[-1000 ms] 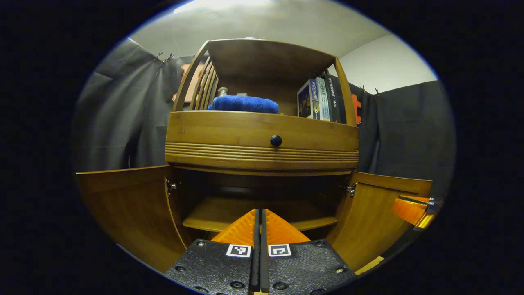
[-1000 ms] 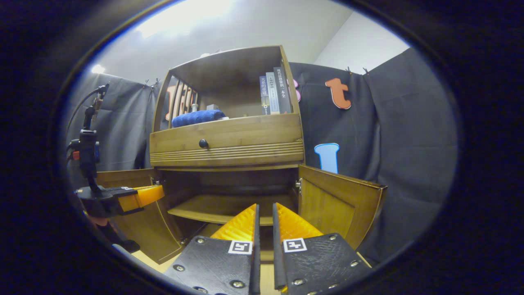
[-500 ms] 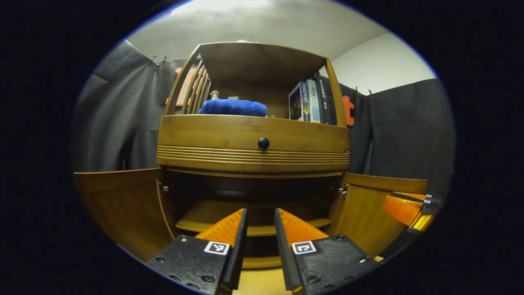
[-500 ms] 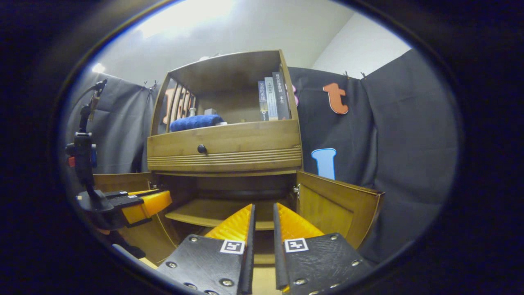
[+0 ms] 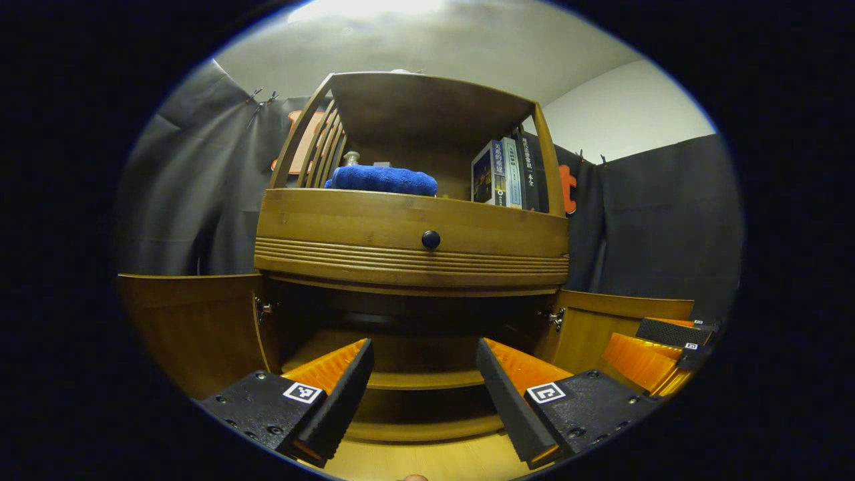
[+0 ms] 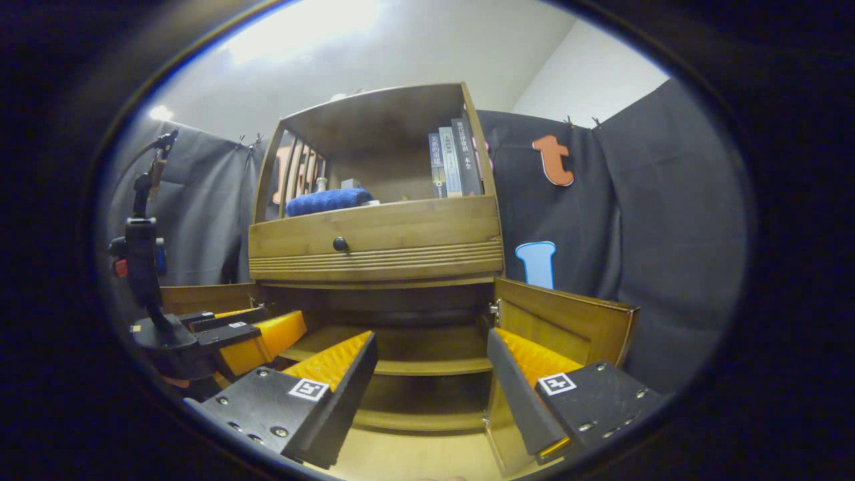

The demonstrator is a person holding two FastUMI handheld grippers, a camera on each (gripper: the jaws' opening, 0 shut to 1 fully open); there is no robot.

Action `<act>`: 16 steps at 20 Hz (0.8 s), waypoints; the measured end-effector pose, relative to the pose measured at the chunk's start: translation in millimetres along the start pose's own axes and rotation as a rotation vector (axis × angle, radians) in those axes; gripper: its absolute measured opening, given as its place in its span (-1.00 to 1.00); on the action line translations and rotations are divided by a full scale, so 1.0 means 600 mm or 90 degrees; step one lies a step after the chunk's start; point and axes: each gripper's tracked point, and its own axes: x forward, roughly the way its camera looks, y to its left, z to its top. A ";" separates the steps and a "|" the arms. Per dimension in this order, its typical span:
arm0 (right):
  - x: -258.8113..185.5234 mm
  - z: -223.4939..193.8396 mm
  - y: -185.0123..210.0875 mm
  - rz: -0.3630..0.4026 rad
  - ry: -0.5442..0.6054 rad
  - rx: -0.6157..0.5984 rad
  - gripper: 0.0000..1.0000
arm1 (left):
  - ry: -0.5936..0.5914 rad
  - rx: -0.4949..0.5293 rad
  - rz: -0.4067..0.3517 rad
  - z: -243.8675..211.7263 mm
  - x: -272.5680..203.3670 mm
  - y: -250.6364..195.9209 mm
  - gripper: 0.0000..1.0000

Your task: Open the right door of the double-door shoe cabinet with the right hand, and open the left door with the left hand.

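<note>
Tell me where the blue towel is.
The blue towel lies on the cabinet's open top shelf, left side, above the drawer knob, with the books standing at the shelf's right end.

Brown wooden shoe cabinet [image 5: 407, 227], black knob [image 5: 431, 238], blue towel [image 5: 382, 180].

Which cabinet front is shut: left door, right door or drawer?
The drawer with the black knob sits flush; left door and right door are both swung out.

Shoe cabinet [image 5: 411, 230] — smooth, satin-finished wood; blue towel [image 5: 382, 180] — soft, fuzzy cloth.
</note>
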 end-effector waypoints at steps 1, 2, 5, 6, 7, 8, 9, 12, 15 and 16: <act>-0.001 0.000 0.001 -0.003 0.001 0.000 1.00 | 0.000 0.000 -0.001 0.001 0.000 0.001 0.92; -0.004 0.000 0.002 -0.006 0.001 0.001 1.00 | 0.000 0.000 -0.002 0.000 0.000 0.002 0.84; -0.013 0.002 0.001 -0.022 -0.005 -0.003 0.96 | 0.001 -0.004 -0.016 0.000 0.001 -0.002 0.84; -0.016 0.006 0.000 -0.029 -0.010 -0.005 0.96 | 0.002 -0.005 -0.025 -0.001 0.000 -0.007 0.83; -0.020 0.009 -0.004 -0.038 -0.013 -0.007 0.96 | 0.004 -0.005 -0.036 -0.001 0.000 -0.012 0.91; -0.026 0.011 -0.006 -0.048 -0.018 -0.008 0.96 | 0.005 -0.004 -0.049 -0.001 0.000 -0.019 0.83; -0.030 0.016 -0.009 -0.060 -0.024 -0.008 0.96 | 0.006 -0.004 -0.065 -0.001 0.000 -0.027 0.83; -0.052 0.028 -0.020 -0.098 -0.040 -0.013 0.84 | 0.005 -0.003 -0.123 0.000 0.003 -0.064 0.91; -0.097 0.030 -0.045 -0.150 -0.046 -0.021 0.84 | 0.008 -0.012 -0.200 -0.002 0.000 -0.123 0.84; -0.112 0.032 -0.051 -0.167 -0.049 -0.022 0.84 | 0.007 -0.012 -0.222 -0.001 -0.001 -0.142 0.84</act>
